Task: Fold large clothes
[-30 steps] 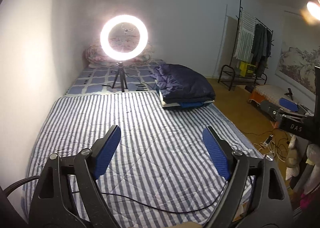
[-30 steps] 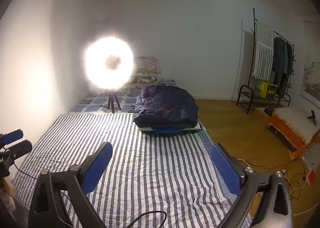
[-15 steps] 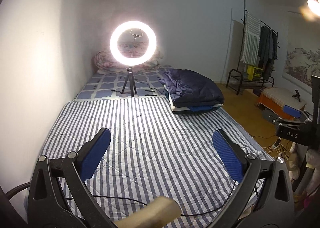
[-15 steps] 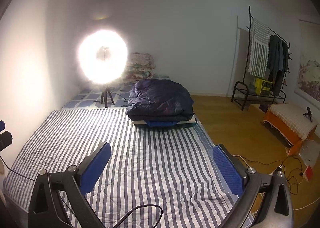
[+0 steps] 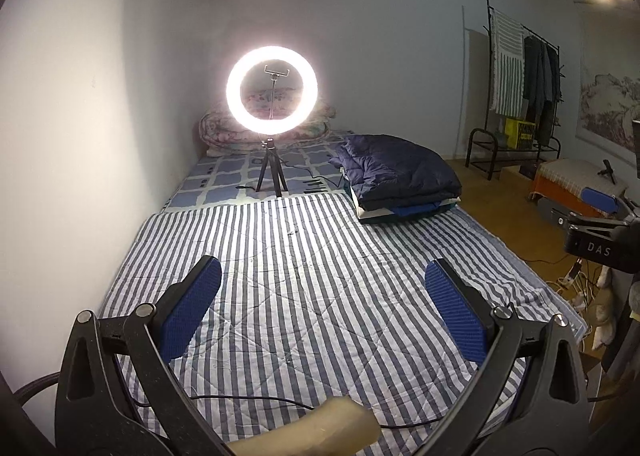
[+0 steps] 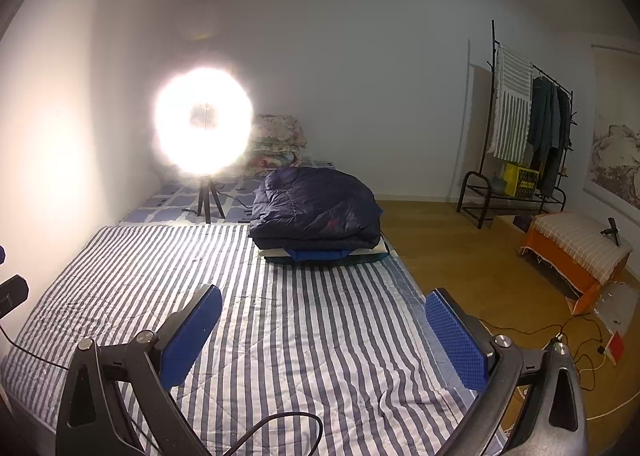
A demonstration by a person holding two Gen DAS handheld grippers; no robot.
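Glare from the ring light (image 6: 204, 128) washes out its centre, and the right tool (image 5: 600, 212) is cut off by the frame edge.

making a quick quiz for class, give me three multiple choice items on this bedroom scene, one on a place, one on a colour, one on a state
1. Where does the folded pile lie?
A. on the floor
B. on the bed, at the far right edge of the striped sheet
C. on the rack

2. What colour are the pads on the fingers?
A. blue
B. red
C. white

3. How is the left gripper?
A. shut on the sheet
B. shut on a jacket
C. open, with nothing between the fingers

Answers:
1 B, the pile rests on the bed near the ring light.
2 A, blue pads show in both views.
3 C, the fingers stand wide apart above the sheet; the jaws have just been opening.
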